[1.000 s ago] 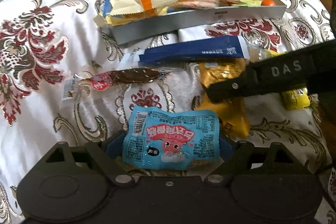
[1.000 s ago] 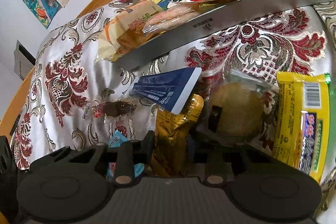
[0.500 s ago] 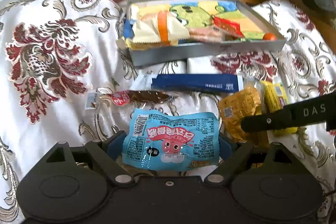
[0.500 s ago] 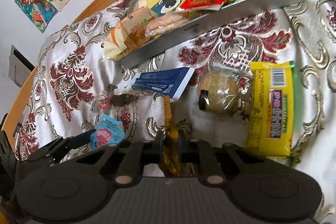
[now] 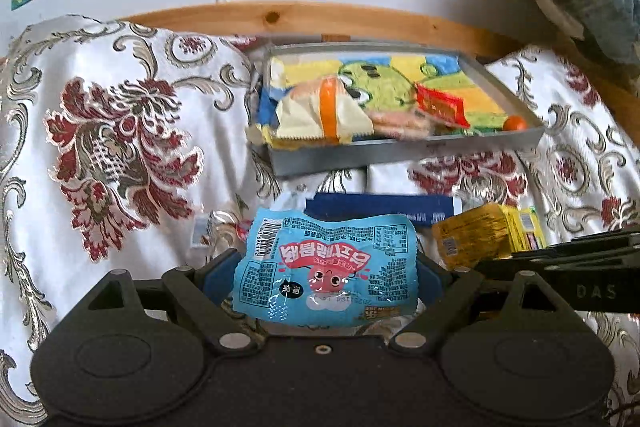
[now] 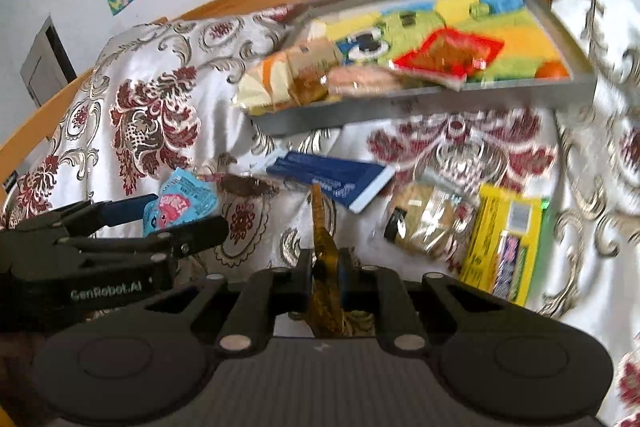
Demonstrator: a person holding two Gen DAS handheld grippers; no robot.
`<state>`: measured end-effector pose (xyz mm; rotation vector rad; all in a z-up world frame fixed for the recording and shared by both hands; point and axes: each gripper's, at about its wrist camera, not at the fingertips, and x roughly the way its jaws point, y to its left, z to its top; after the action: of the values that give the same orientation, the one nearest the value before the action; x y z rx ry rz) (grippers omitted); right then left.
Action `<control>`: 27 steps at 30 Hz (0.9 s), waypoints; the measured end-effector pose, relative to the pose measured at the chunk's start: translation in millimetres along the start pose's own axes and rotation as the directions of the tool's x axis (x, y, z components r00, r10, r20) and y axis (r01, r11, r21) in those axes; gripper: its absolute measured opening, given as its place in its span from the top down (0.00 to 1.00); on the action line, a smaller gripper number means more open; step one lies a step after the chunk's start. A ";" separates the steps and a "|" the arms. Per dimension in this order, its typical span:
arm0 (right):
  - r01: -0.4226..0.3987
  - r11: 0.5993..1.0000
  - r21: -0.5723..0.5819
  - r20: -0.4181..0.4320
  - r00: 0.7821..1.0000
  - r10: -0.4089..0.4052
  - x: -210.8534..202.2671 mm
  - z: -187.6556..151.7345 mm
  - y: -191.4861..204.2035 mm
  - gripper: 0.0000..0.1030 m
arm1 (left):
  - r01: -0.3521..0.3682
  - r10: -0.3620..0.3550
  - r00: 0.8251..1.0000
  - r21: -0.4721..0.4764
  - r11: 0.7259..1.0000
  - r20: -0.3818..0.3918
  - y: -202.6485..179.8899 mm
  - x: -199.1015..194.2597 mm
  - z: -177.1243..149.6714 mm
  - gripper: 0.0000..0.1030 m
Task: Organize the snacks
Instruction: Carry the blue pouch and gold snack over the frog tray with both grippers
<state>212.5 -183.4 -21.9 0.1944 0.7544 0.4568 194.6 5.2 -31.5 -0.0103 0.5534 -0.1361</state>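
1. Left wrist view: our left hand-held gripper (image 5: 326, 267) is closed across the width of a blue snack packet (image 5: 326, 267), carried clear of the floral cloth (image 5: 120, 147). The grey tray (image 5: 400, 151) lies ahead, near the wooden rail (image 5: 320, 21), already holding a cream packet (image 5: 320, 115) and a red packet (image 5: 440, 105). Risk, as we judge it: the slick packet bows between the fingers and could slip out.
2. Right wrist view: our right hand-held gripper (image 6: 325, 267) pinches a thin gold packet (image 6: 322, 227) edge-on, jaws nearly together. Loose below: navy packet (image 6: 332, 175), clear-wrapped biscuit (image 6: 428, 223), yellow packet (image 6: 508, 239). The two grippers ride close together; we'd expect a clash at the tray's near wall. Open room is the tray's right half.
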 end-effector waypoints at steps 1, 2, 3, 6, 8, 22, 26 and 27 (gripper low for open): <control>0.007 1.000 -0.013 0.019 1.000 -0.007 -4.2 0.4 1.5 0.87 | 0.000 0.000 1.000 -0.002 1.000 0.009 0.4 -0.9 0.6 0.14; 0.009 1.000 -0.021 0.035 0.999 -0.009 -7.4 1.0 2.4 0.87 | -0.002 0.002 1.000 -0.005 1.000 0.021 0.6 -1.9 1.3 0.14; 0.011 1.000 -0.029 0.055 0.998 -0.009 -12.1 2.2 4.2 0.87 | -0.003 0.003 0.999 -0.006 1.000 0.033 0.8 -2.7 2.3 0.14; 0.013 0.999 -0.043 0.120 0.993 -0.008 -26.3 7.9 7.4 0.87 | 0.010 -0.009 0.998 -0.026 1.000 0.062 1.8 -3.7 6.3 0.14; 0.016 0.999 -0.046 0.170 0.985 -0.007 -35.3 13.2 8.0 0.87 | 0.041 -0.037 0.997 -0.060 0.997 0.070 4.2 -3.2 8.1 0.14; 0.119 0.993 0.024 0.406 0.906 -0.118 -50.8 72.7 -45.9 0.87 | 0.086 -0.073 0.982 -0.069 0.994 0.176 -25.3 13.9 78.0 0.14; 0.131 0.990 0.051 0.447 0.884 -0.140 -41.6 83.6 -73.3 0.87 | 0.104 -0.090 0.979 -0.073 0.992 0.181 -45.8 40.5 104.9 0.14; 0.136 0.988 0.069 0.452 0.879 -0.153 -38.8 84.9 -79.7 0.87 | 0.109 -0.092 0.978 -0.079 0.991 0.189 -50.4 47.2 110.6 0.14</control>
<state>273.2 -272.7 36.5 0.2658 0.3095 0.2391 286.0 -53.9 40.2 -0.1367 0.3730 -0.2068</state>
